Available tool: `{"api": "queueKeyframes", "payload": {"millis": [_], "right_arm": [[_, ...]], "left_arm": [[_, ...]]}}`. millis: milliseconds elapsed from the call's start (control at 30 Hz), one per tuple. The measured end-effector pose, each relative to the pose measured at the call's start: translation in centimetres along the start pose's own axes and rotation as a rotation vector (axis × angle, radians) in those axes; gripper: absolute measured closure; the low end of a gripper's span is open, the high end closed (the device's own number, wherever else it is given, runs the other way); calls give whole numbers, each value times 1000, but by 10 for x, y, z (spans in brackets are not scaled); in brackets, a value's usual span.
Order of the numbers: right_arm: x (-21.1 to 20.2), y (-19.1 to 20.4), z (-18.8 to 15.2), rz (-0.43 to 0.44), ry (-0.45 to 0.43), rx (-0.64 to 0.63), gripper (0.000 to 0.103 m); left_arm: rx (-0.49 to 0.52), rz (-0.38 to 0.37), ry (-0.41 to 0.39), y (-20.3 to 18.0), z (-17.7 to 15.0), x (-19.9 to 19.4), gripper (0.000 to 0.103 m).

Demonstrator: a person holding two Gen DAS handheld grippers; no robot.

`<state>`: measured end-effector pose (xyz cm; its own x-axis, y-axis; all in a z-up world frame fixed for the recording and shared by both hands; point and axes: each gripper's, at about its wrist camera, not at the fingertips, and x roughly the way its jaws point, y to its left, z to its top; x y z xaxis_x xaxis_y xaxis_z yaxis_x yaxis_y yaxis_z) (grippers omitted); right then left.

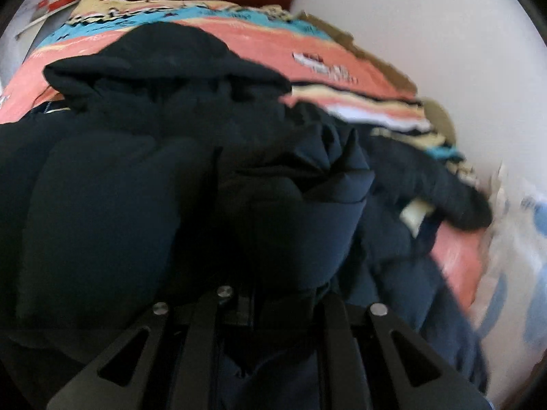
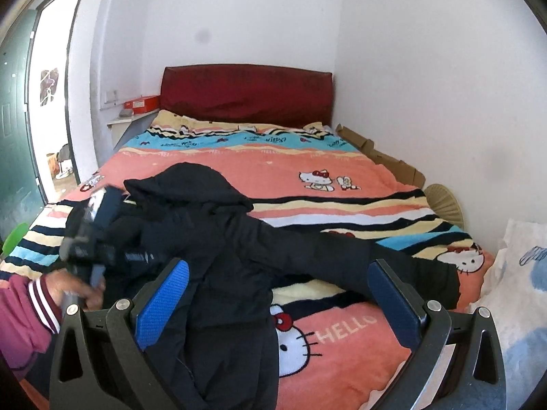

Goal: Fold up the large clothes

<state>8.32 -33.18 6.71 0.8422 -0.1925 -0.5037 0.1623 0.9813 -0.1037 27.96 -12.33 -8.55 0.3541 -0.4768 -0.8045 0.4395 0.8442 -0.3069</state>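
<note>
One dark hooded jacket (image 2: 218,239) spread on the patterned blanket (image 2: 342,184), hood far, one sleeve (image 2: 342,259) stretched right, probably laid flat for folding. Left gripper (image 1: 270,287) buried in bunched jacket fabric at near left, apparently clamped on it, fingertips hidden. Right gripper (image 2: 278,307) wide apart, empty, above the near hem. Two grippers in all.
</note>
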Motion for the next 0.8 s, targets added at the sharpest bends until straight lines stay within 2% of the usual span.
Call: {"api": "queueKeyframes", "payload": {"millis": [167,333,500,600,700,800], "right_arm": [[9,3,-3,7,24,3,1],[20,17,0,29,38,-23,1],[39,45,8,76,48,-61,1],[49,60,13,103,50,-66,1],[56,68,16,110,52,-73,1],[58,72,17,105,53,-87,1]], "left_arm": [[-5,-45,6,-2,2,-11,90],[13,-107,-13,8,8,-59,86],[68,-128,18,9,3,-74,72],[42,-152,16,13,1,-72,62],[10,-183,-7,16,4,-73,58],[8,-220,-35,15,7,-79,57]]}}
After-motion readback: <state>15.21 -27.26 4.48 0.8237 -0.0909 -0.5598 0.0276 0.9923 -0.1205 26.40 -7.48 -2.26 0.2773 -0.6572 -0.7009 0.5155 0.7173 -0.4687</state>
